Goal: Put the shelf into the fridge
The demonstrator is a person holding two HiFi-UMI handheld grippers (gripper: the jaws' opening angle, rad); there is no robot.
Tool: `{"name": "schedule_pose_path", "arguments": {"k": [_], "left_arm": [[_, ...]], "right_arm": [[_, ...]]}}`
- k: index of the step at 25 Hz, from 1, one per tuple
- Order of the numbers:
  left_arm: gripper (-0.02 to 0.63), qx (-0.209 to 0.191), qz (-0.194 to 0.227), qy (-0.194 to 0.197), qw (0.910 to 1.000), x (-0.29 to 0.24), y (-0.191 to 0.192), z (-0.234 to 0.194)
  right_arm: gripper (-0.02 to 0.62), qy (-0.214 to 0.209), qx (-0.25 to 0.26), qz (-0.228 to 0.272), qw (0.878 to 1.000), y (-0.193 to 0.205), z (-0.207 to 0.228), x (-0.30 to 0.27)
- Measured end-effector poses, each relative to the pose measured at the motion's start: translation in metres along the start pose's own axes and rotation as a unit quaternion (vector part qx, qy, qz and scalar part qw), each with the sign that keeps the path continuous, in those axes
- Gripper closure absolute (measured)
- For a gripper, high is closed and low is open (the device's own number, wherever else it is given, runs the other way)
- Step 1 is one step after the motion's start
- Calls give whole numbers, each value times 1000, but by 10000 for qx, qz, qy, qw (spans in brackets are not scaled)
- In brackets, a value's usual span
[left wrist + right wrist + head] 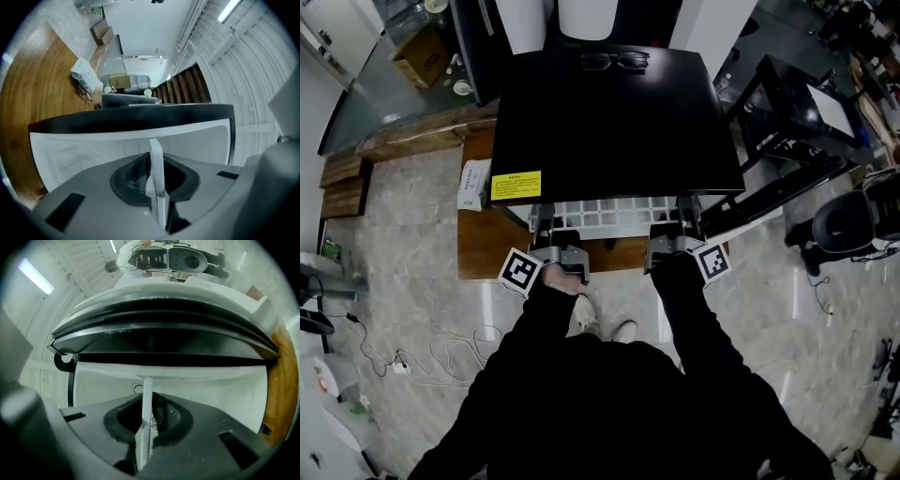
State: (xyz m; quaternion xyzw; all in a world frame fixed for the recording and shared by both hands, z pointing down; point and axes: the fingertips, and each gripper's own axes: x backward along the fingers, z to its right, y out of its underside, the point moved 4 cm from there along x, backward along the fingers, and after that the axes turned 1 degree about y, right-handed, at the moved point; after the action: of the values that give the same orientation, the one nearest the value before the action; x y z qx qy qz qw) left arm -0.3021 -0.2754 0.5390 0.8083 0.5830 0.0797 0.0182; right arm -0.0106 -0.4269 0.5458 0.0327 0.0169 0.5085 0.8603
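The white wire shelf [609,214] lies level in front of the black fridge [609,122], and its far part is hidden under the fridge's top. My left gripper [544,225] is shut on the shelf's near edge at the left, and my right gripper [688,217] is shut on it at the right. In the left gripper view a white shelf bar [156,164] is pinched between the dark pads, with the fridge's white inside [93,150] just ahead. The right gripper view shows the same: a white bar [145,408] clamped, the open white cavity [211,390] beyond.
Black glasses [614,61] rest on the fridge top. The fridge stands on a wooden platform [483,244] with a tissue pack [473,183] at its left. A black table [797,112] and a chair [844,220] are at the right. Cables [441,352] lie on the floor.
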Motion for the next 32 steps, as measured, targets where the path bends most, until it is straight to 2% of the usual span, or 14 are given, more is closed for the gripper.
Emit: {"name": "schedule_pose_path", "arguments": {"k": [10,24,29,32], "left_arm": [[570,-203,190,14,9996,-29,-5,-5],[568,-290,328,68,9990,-57,-9,-7],[556,-453,110,305,9984,-54,-7,-3],[544,-516,-149,423,9977,-35,2,2]], "right_arm": [[565,-22,23,150,9999,2,-1,-30],[565,-164,79,269,9995,4,-3,-59],[557,-209,287,-39,9994,6,-4,-55],[517,-283,518,-417,9974,15,-7,-34]]}}
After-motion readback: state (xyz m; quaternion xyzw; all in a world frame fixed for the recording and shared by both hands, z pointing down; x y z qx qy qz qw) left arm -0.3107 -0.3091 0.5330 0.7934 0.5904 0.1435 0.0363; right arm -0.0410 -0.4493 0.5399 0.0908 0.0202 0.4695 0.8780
